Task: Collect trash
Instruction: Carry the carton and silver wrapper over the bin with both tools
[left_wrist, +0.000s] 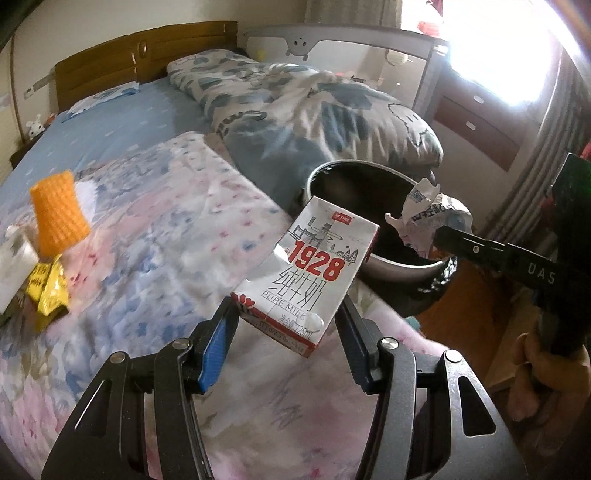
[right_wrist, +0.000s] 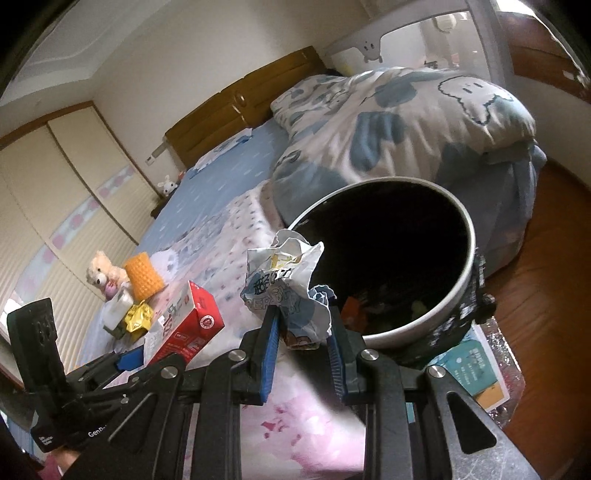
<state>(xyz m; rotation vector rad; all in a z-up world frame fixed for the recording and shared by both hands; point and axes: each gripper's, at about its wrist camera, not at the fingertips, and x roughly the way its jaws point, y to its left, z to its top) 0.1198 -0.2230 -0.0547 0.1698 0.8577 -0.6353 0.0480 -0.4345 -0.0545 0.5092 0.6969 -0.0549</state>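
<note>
My left gripper (left_wrist: 286, 312) is shut on a white and red "1928" milk carton (left_wrist: 306, 271), held over the bed's edge just short of the trash bin (left_wrist: 391, 260). From the right wrist view the same carton (right_wrist: 184, 325) shows red, at the left. My right gripper (right_wrist: 303, 321) is shut on a crumpled white and blue wrapper (right_wrist: 291, 280), hanging at the near rim of the bin (right_wrist: 469, 258). In the left wrist view that wrapper (left_wrist: 432, 218) hangs over the bin's right rim. The bin is lined with a black bag and holds some scraps at its bottom.
On the bed lie an orange bumpy cup (left_wrist: 59, 214), a yellow packet (left_wrist: 50, 291) and a white box (left_wrist: 13, 262). A plush toy (right_wrist: 101, 273) sits behind them. A folded quilt (left_wrist: 295, 110) lies beyond the bin. A booklet (right_wrist: 476, 373) lies on the wooden floor.
</note>
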